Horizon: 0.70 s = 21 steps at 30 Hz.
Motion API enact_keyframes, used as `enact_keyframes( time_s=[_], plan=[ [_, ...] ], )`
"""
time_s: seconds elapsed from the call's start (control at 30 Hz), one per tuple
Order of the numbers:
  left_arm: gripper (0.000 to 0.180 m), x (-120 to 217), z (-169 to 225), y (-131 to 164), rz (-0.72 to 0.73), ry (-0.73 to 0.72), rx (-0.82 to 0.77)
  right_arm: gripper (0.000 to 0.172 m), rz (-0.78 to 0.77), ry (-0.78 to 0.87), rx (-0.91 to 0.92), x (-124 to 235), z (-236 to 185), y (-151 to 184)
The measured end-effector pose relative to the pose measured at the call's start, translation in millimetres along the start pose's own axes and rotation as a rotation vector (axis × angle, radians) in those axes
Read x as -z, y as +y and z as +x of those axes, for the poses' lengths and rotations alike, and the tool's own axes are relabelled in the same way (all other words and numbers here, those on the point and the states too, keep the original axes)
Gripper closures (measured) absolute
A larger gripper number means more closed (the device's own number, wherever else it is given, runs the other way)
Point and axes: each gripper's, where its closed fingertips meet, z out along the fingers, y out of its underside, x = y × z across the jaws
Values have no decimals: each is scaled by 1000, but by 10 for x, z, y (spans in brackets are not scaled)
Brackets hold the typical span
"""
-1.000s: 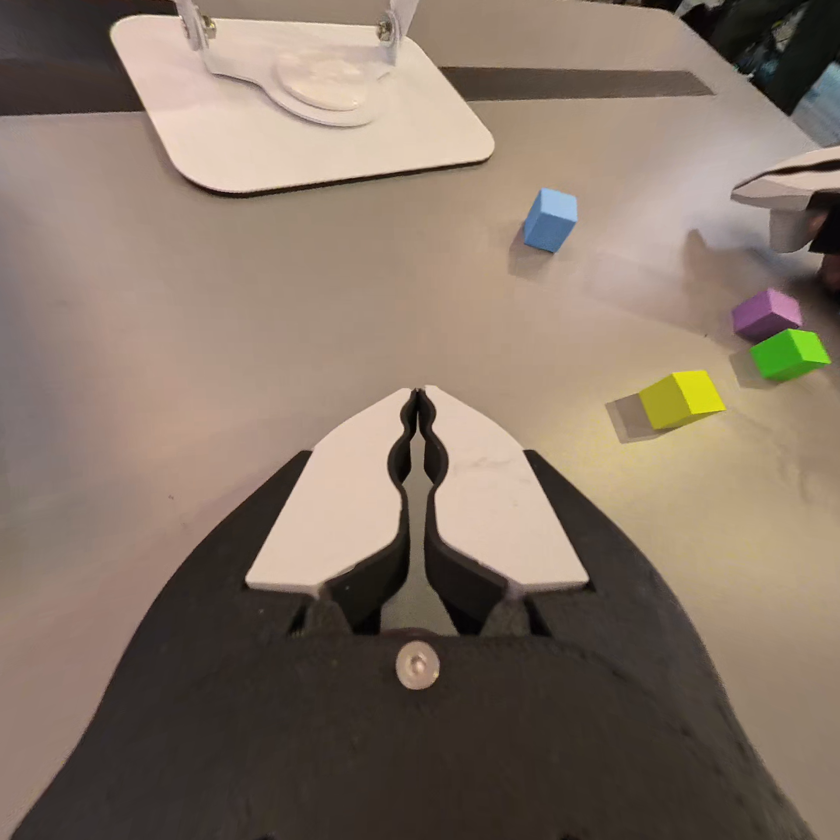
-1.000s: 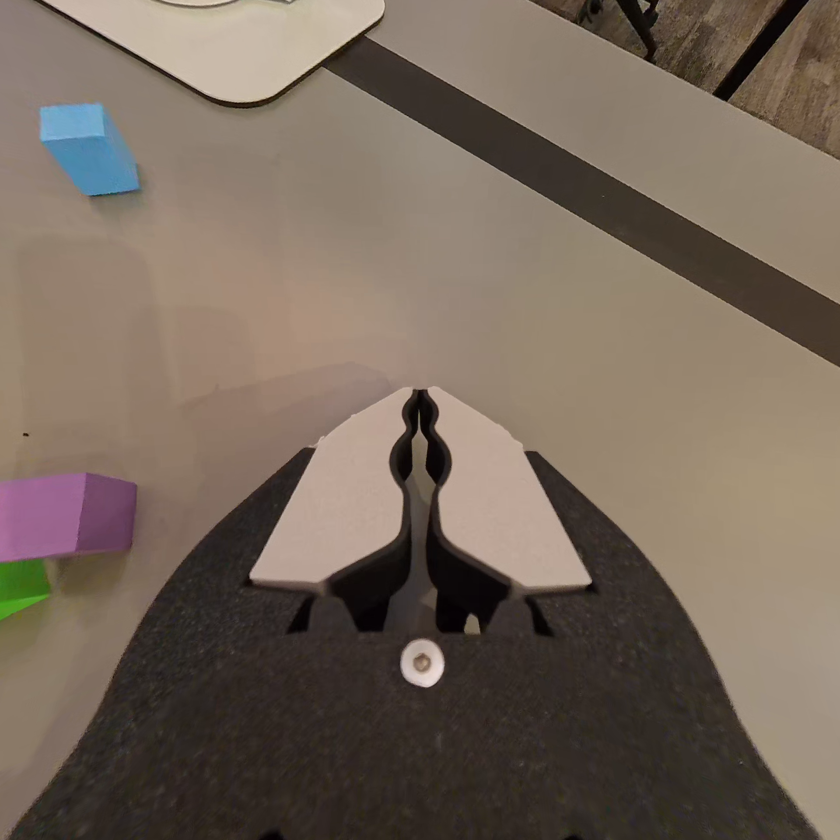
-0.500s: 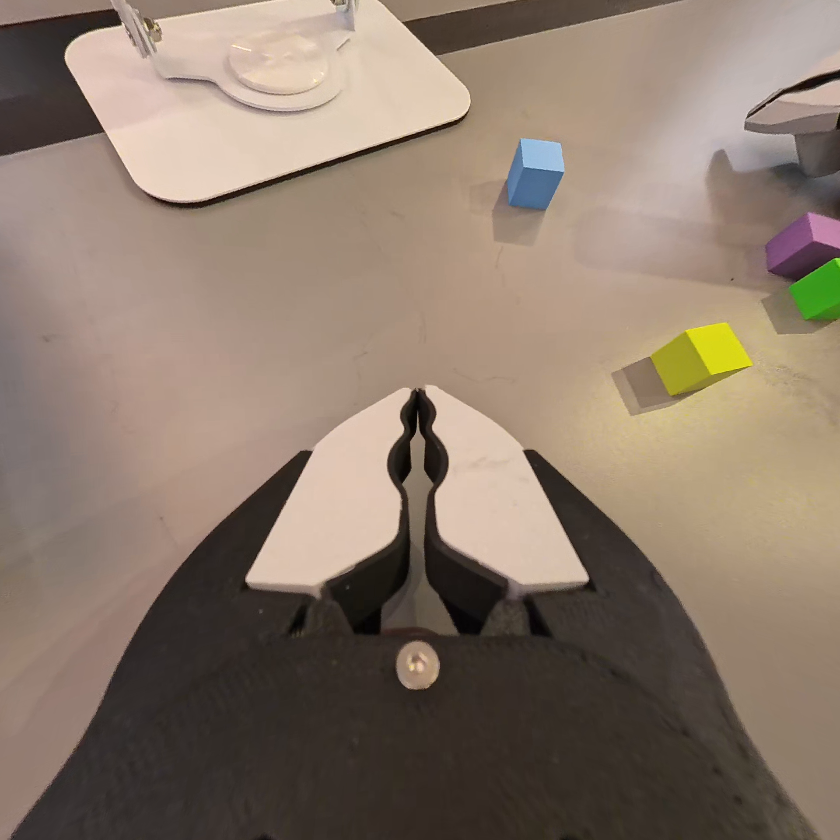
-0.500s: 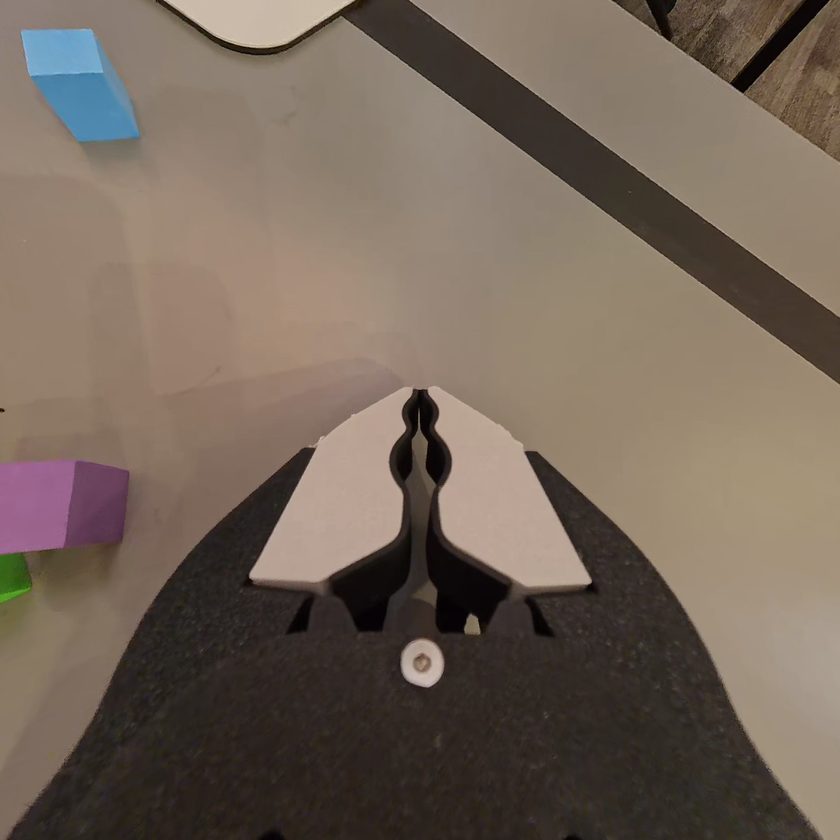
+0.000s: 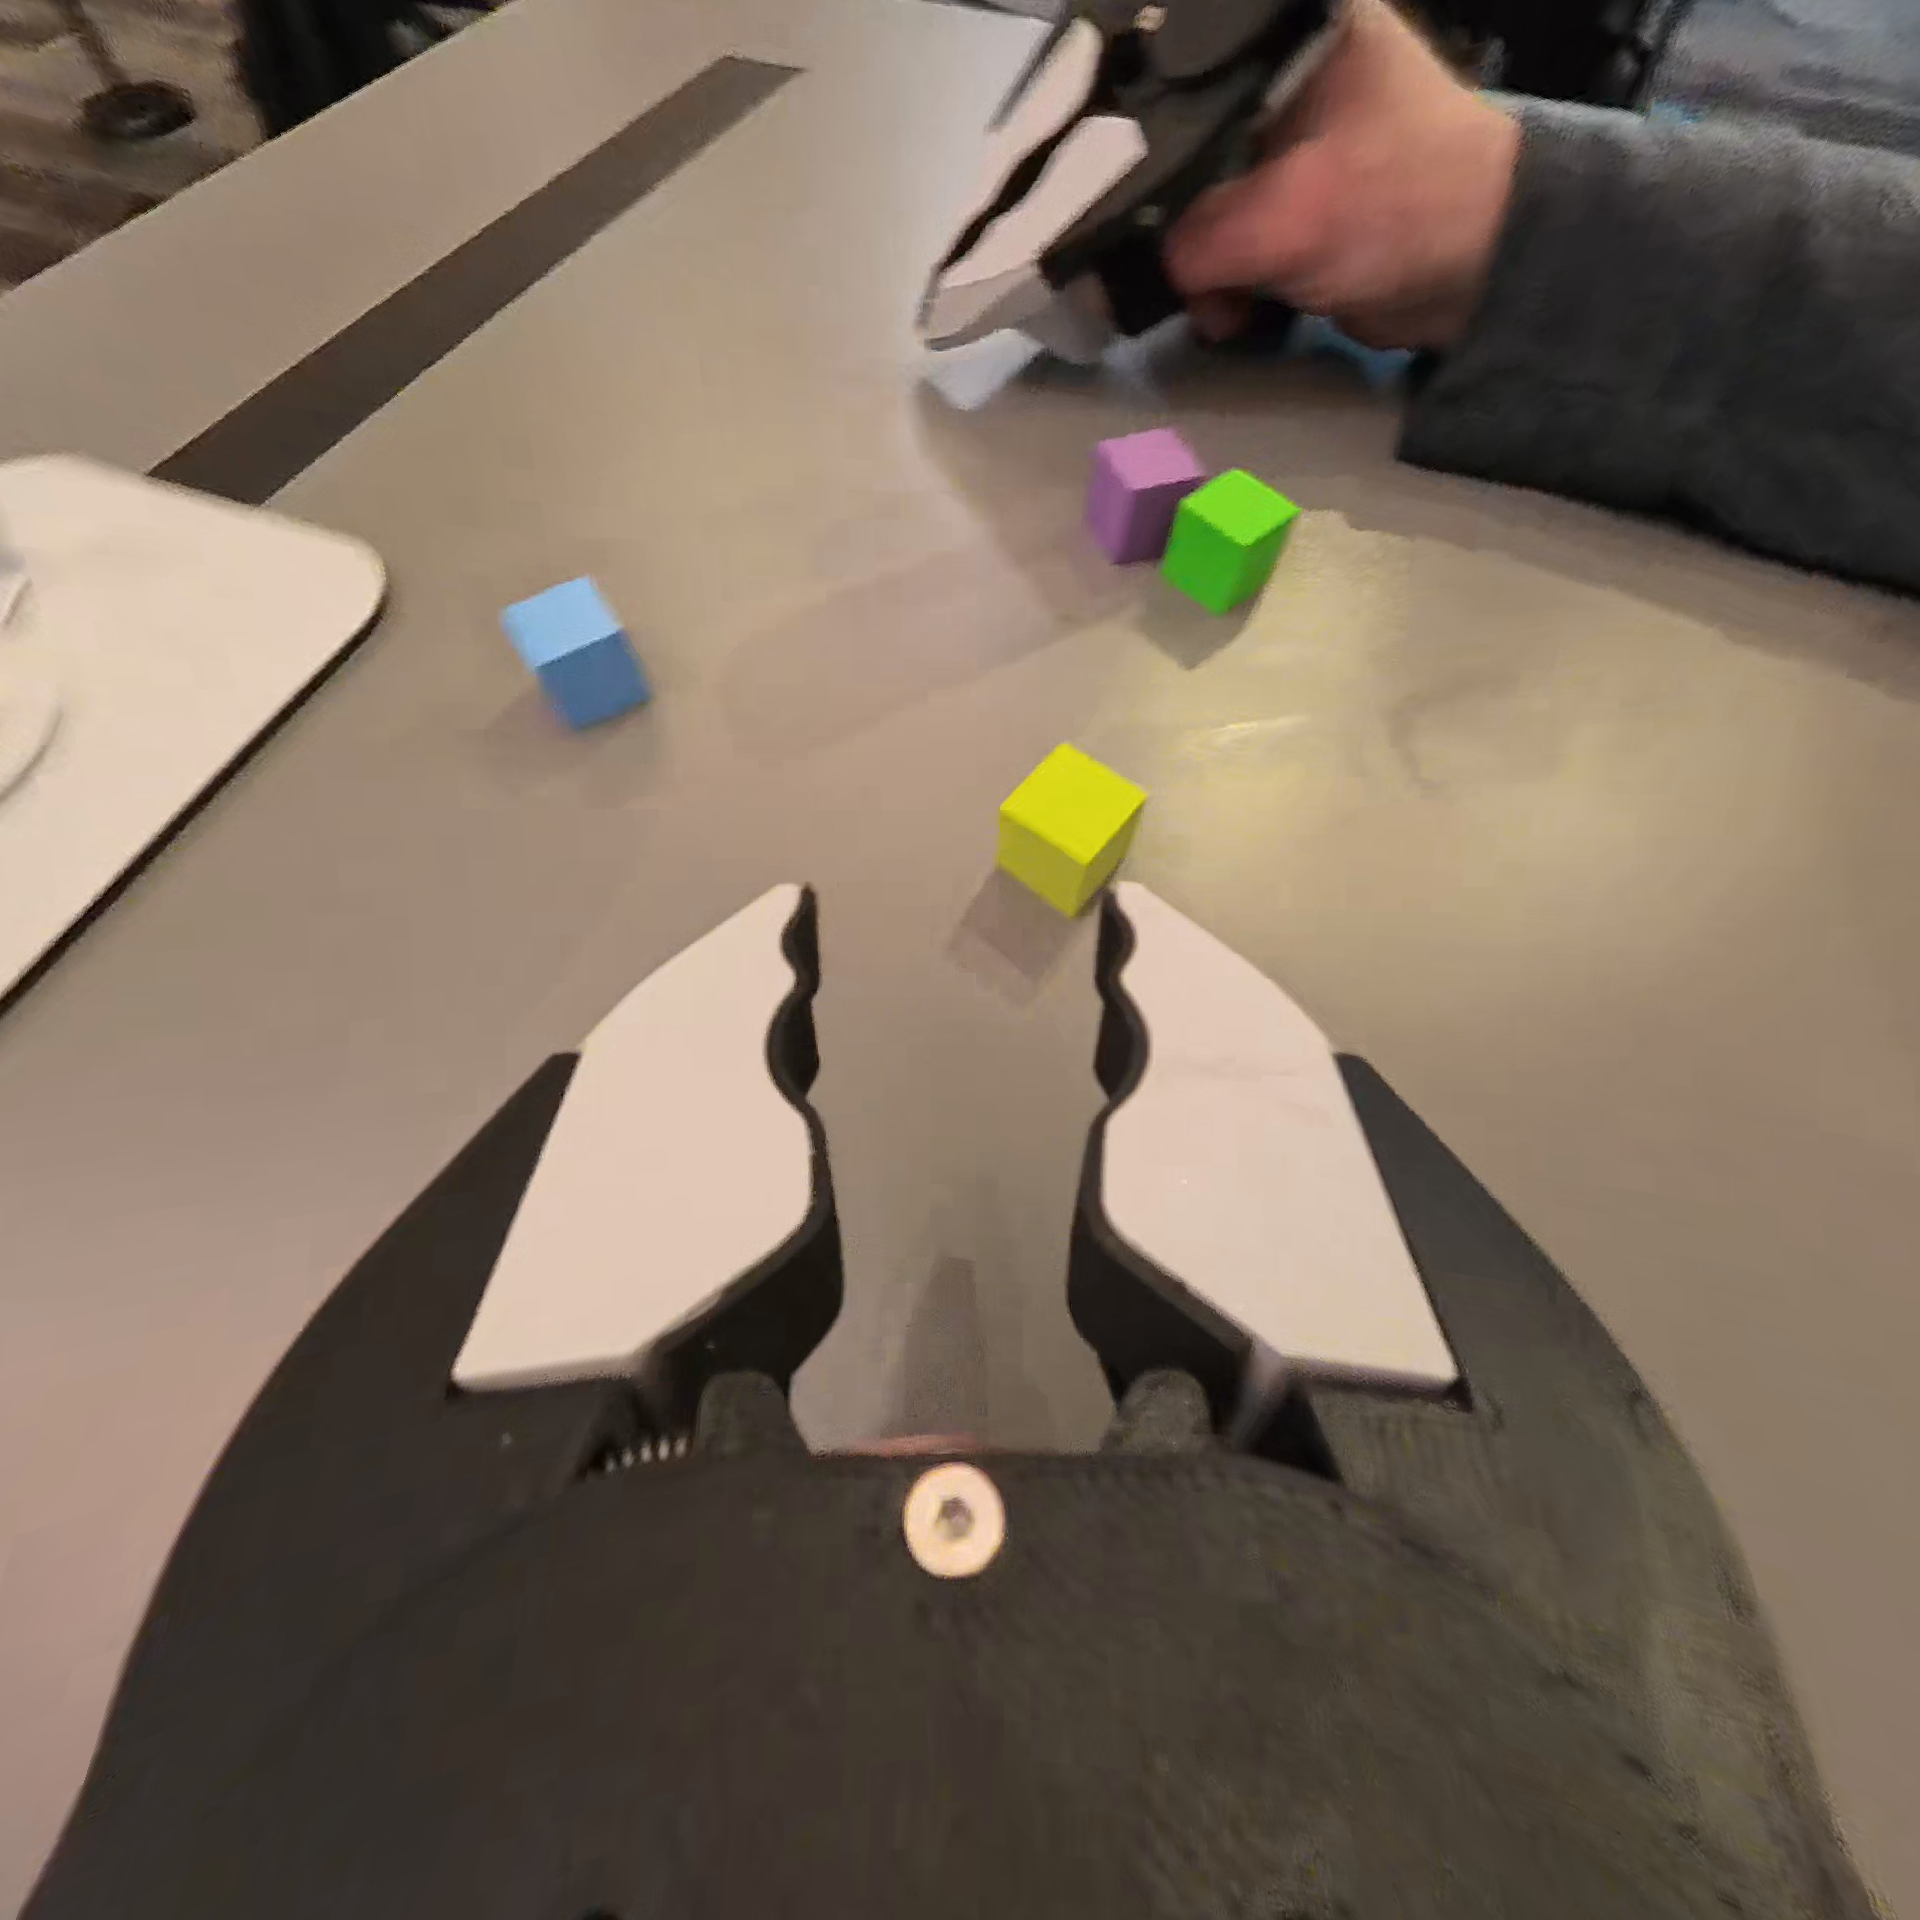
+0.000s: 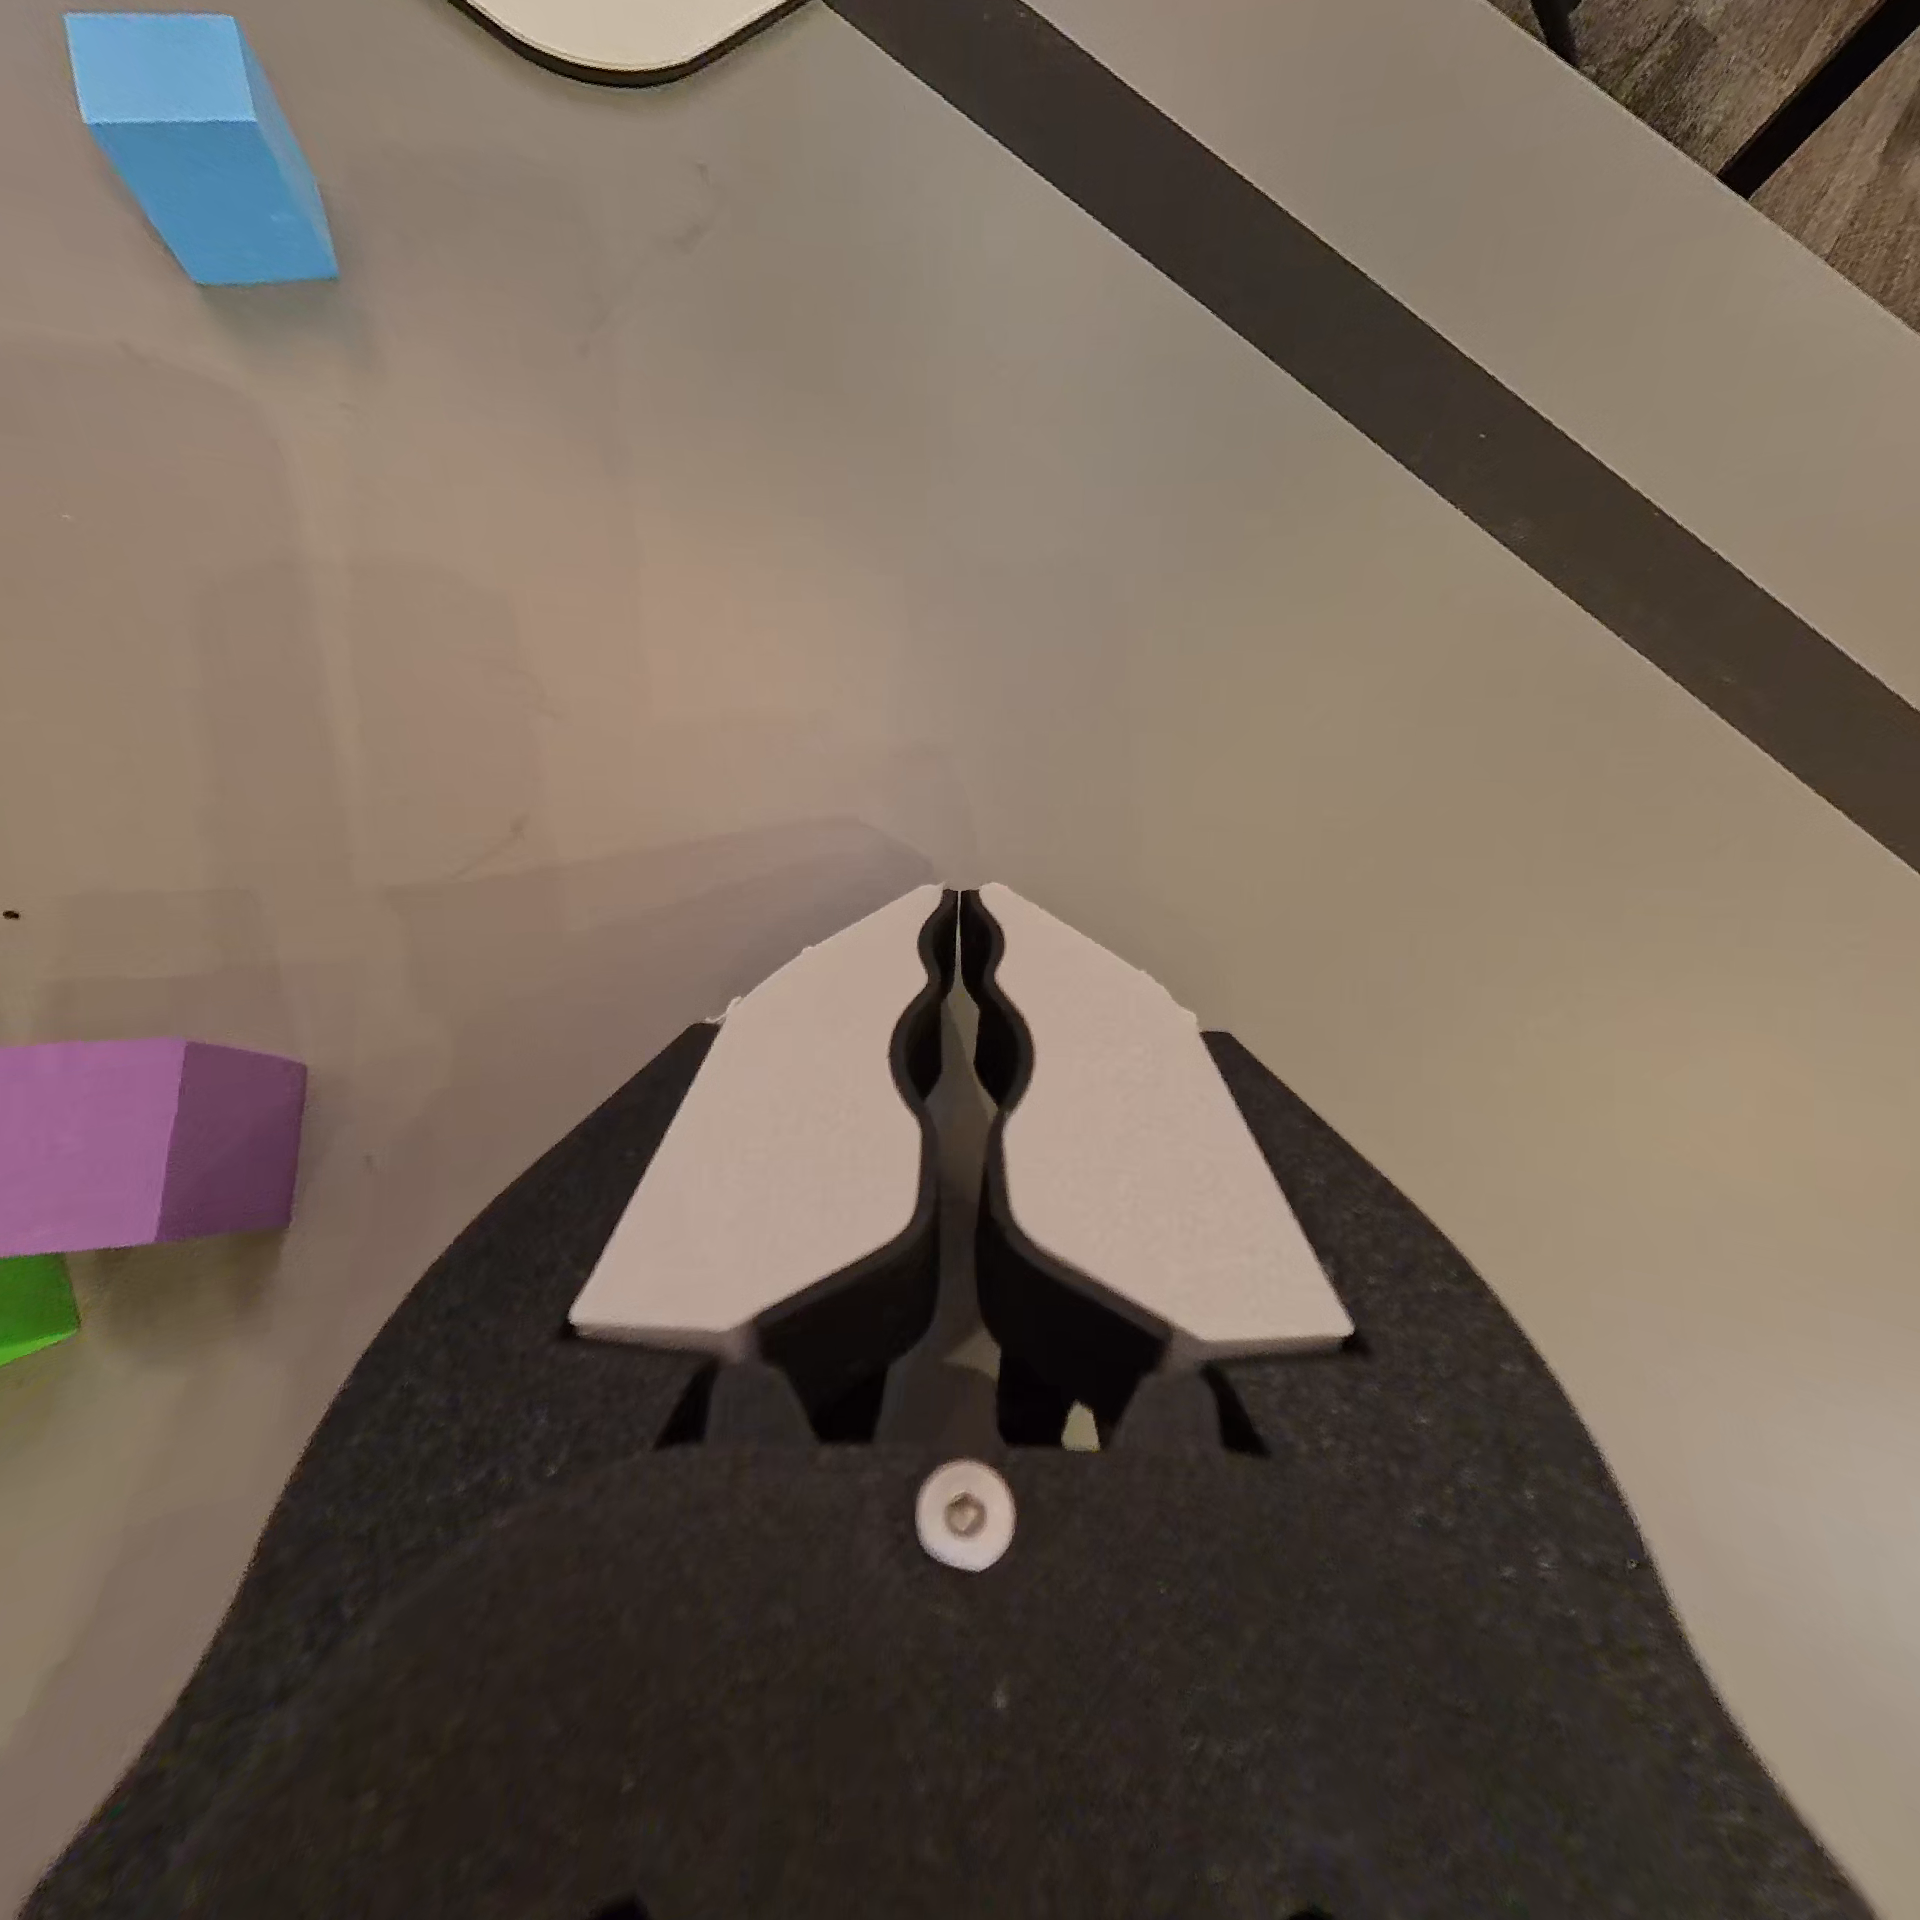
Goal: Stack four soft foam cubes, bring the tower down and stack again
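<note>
Four foam cubes lie apart on the grey table. In the left wrist view my left gripper is open and empty. The yellow cube stands just beyond its right fingertip, not between the pads. The blue cube is farther off to the left. The purple cube and the green cube sit side by side behind. My right gripper is shut with nothing between its pads; it also shows in the left wrist view, held in a hand. The right wrist view shows the blue cube, purple cube and green cube at its left.
A white base plate lies at the left, its corner also in the right wrist view. A dark strip crosses the table. A person's hand and grey sleeve lie at the right. My hands' fingertips stand some 30 cm from each other.
My left gripper has opened from shut and swung right toward the yellow cube, now close ahead. My right gripper stayed shut and shifted only slightly.
</note>
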Motion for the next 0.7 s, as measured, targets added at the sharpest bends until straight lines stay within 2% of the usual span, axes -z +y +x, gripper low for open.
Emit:
enact_keyframes(
  time_s=[0.17,0.33,0.53,0.57,0.63,0.7],
  plan=[
    [110,-257,191,-111,-32,127,-99,171,0,-6,-1,-1,-5,0],
    [108,-453,300,-16,-110,200,-142,171,0,-12,-1,-3,-11,-3],
    [121,-589,383,115,-197,239,-178,171,-1,-15,-3,-4,-12,-3],
    [127,-597,393,114,-199,244,-183,171,-1,-15,-3,-4,-13,-2],
    [152,-595,430,109,-196,267,-193,171,-1,-15,-3,-4,-13,-3],
    [152,-595,418,111,-195,248,-199,171,0,-16,-2,-4,-14,-3]
  ],
)
